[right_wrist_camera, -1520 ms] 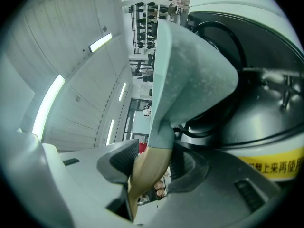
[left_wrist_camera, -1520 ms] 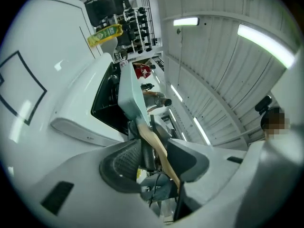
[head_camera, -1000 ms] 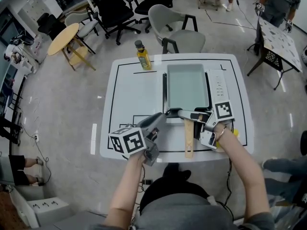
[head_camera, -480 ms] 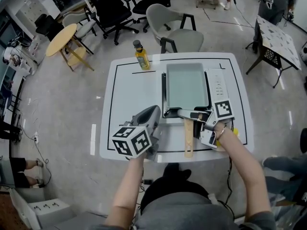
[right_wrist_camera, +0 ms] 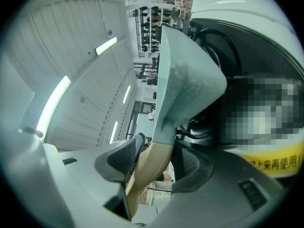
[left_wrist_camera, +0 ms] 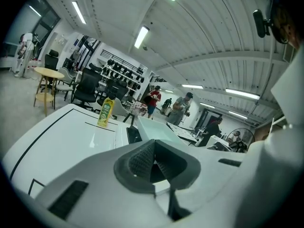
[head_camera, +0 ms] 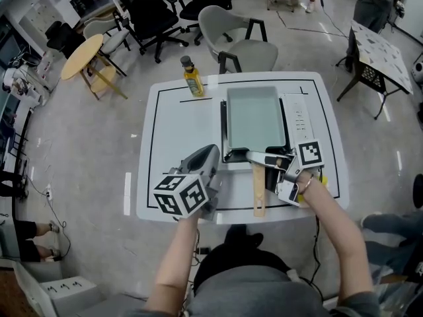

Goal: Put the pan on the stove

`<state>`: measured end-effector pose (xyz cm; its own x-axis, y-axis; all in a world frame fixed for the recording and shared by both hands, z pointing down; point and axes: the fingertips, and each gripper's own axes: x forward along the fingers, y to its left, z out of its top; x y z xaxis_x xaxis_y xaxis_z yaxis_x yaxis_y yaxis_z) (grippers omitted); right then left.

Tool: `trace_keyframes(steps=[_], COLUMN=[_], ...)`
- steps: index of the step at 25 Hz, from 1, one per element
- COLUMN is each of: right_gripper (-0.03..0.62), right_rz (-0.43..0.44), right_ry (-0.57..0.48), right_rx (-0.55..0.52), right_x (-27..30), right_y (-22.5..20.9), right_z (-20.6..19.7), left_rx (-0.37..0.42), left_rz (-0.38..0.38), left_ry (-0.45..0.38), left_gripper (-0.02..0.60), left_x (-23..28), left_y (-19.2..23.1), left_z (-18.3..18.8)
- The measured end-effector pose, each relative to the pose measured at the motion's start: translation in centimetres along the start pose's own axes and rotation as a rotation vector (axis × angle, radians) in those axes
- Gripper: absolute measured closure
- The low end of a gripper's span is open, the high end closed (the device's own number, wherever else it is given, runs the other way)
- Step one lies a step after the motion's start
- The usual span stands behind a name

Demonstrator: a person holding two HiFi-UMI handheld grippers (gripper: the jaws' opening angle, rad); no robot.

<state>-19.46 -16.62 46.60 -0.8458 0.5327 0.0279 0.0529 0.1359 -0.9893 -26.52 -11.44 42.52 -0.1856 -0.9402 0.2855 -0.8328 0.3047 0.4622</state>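
Observation:
A pale teal rectangular pan (head_camera: 256, 116) rests on the black tabletop stove (head_camera: 225, 127), its wooden handle (head_camera: 259, 190) pointing toward me. My right gripper (head_camera: 263, 168) straddles the handle where it joins the pan. Its jaws are opening, and the handle (right_wrist_camera: 151, 167) stands between the pads with a little gap showing. My left gripper (head_camera: 210, 152) hovers over the table left of the handle, shut with nothing in it; the left gripper view shows its pads (left_wrist_camera: 140, 159) pressed together, with the pan (left_wrist_camera: 156, 131) ahead.
A yellow bottle (head_camera: 192, 76) stands at the table's far edge, left of the stove. The stove's white control panel (head_camera: 301, 119) lies right of the pan. A grey chair (head_camera: 241, 41) and a round wooden table (head_camera: 84, 53) are beyond the white table (head_camera: 178, 127).
My left gripper has drawn back from the pan's near corner toward the front left and closed. The right gripper's jaws have widened around the handle. The pan has not moved.

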Motion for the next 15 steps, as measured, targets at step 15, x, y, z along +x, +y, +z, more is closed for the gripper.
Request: trace_keyframes(steps=[15], right_gripper=[0.404], right_rz=[-0.219], right_ry=[-0.134], right_rx=[-0.171], right_x=[-6.4], right_y=[-0.1], right_z=[0.7], left_rx=[0.043], left_rz=[0.002], left_ry=[-0.002], left_gripper=[0.575], left_x=[0.4], left_y=[-1.3], left_z=[-0.3])
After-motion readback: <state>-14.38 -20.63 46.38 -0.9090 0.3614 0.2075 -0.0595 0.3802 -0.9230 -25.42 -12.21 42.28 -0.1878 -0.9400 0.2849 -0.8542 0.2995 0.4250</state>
